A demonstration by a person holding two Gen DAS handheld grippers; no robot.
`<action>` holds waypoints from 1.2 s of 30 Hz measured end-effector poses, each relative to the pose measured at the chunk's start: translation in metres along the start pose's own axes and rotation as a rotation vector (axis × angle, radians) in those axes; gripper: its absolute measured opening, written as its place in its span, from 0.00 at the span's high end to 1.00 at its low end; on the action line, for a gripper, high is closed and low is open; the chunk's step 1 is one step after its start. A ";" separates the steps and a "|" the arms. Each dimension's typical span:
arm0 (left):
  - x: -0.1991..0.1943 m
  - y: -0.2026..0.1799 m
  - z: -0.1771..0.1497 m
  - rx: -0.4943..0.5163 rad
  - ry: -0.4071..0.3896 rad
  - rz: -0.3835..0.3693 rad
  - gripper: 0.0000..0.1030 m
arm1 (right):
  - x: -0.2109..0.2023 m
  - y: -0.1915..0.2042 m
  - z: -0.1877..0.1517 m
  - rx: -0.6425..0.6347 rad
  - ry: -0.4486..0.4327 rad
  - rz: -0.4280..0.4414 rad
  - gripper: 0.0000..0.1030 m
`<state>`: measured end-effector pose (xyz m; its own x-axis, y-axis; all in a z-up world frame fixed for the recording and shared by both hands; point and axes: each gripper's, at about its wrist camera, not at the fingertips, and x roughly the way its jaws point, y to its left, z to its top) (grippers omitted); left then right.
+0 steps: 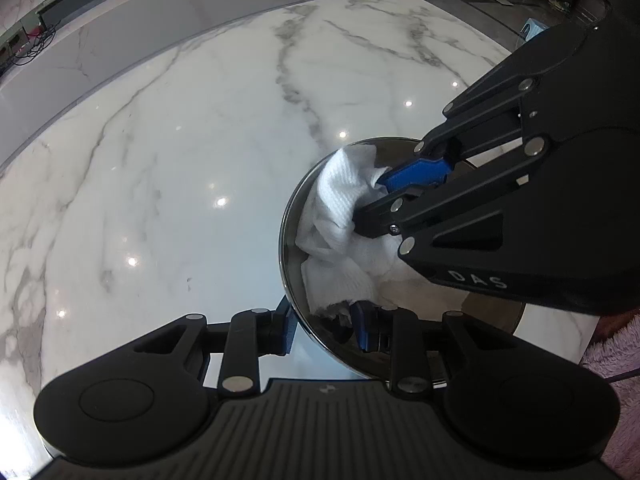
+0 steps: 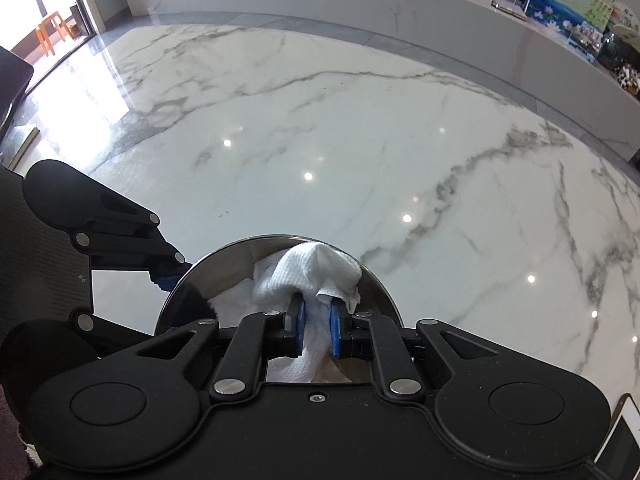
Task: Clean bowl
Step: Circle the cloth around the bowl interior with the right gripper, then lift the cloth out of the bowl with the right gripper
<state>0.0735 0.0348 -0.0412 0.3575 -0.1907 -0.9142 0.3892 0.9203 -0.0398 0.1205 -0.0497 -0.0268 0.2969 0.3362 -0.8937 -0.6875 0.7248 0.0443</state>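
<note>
Blue-padded fingers of the left gripper (image 1: 326,330) straddle the near wall of the steel bowl (image 1: 290,216), one pad outside and one inside, clamped on the rim to steady it. That bowl sits on the marble tabletop (image 1: 180,160), close to its near edge, with open marble stretching away behind it. From the right, the right gripper (image 2: 316,330) reaches down into the bowl with its jaws pinched onto a crumpled white paper towel (image 2: 316,270), which is bunched against the far inner wall.

Judging from this, wiping is under way. The risks look plain enough: the towel is held only by a fold, so a hard scrub could pull it free; pressing toward the far wall could tip or slide the polished bowl if the rim clamp slips; and the two grippers work close together, so a wide sweep could knock them
</note>
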 end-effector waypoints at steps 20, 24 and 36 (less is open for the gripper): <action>0.001 -0.002 0.001 -0.019 -0.004 0.015 0.76 | -0.011 0.003 -0.019 -0.091 0.139 -0.029 0.90; 0.000 -0.001 0.002 -0.020 -0.004 0.015 0.76 | -0.030 -0.001 -0.020 -0.067 0.084 -0.052 0.90; -0.001 -0.001 -0.003 -0.080 -0.008 0.027 0.75 | -0.079 -0.003 -0.020 -0.022 -0.028 -0.099 0.90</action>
<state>0.0704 0.0346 -0.0411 0.3735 -0.1683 -0.9123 0.3105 0.9494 -0.0480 0.0855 -0.0905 0.0351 0.3823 0.2809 -0.8803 -0.6684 0.7419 -0.0536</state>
